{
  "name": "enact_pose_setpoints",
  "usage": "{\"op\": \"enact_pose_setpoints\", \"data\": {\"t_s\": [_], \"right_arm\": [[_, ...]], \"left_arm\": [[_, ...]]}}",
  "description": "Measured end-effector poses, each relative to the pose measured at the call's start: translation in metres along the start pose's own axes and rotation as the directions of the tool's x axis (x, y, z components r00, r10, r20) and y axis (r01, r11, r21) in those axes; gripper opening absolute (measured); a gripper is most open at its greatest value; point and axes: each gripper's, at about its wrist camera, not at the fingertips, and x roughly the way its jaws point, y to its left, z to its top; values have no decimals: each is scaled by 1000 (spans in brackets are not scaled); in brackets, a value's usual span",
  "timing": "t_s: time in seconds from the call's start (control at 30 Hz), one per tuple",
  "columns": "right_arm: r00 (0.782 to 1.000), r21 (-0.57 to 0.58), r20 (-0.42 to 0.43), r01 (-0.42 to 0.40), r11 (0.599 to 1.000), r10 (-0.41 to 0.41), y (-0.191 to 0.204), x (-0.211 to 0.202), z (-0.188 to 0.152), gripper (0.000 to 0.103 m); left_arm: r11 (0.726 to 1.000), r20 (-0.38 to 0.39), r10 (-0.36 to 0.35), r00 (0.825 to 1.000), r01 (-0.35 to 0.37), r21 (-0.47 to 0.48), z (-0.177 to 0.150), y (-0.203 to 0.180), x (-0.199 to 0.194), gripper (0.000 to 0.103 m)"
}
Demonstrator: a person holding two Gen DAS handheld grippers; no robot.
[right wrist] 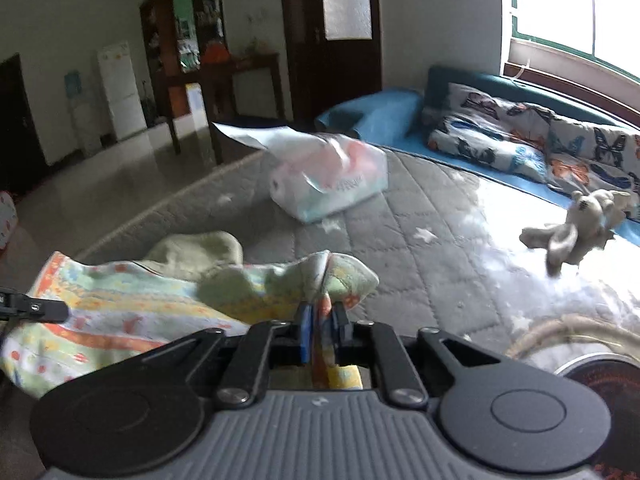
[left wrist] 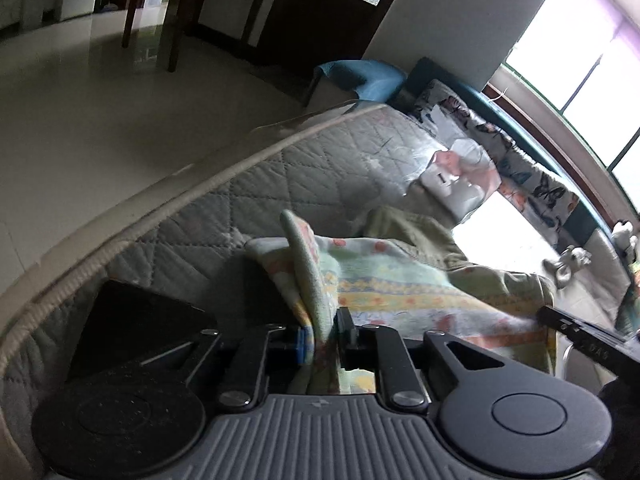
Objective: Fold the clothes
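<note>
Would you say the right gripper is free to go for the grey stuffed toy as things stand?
Probably not yet: the right gripper has the pastel cloth between its fingers. The quilt toward the stuffed toy looks unobstructed, though.

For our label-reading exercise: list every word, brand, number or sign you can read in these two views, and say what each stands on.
None can be read with certainty.
Plastic bag on the mattress: pale printed lettering, too blurred to read.
Black arm of the right tool, seen from the left wrist: small raised characters, too blurred to read.
Small emblem on the grey body of the tool: a mark, not text.
Patterned cloth: print only, no words.
</note>
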Motion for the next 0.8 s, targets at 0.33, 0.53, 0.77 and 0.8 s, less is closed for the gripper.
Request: {"op": "enact_pose_setpoints", "data": {"t_s": [0.33,0.53,0.77,0.8], "right_arm": [[998,-20,-20,-62,998,62,11,0,0,34],[994,-86,-65,-90,992,84,28,4,-9,39],[987,-174,-87,-151,973,137,51,-8,-17,54],[985,-190,-94,-159,969,143,55,-9,-19,55]], "left_arm": [[994,62,83,995,-87,64,5,-8,-2,58],[988,57,79,995,-85,131,-4,-26,2,70],[978,41,73,996,-79,191,-24,-46,-1,88],[976,42,75,996,-82,200,-26,-49,-1,90]]}}
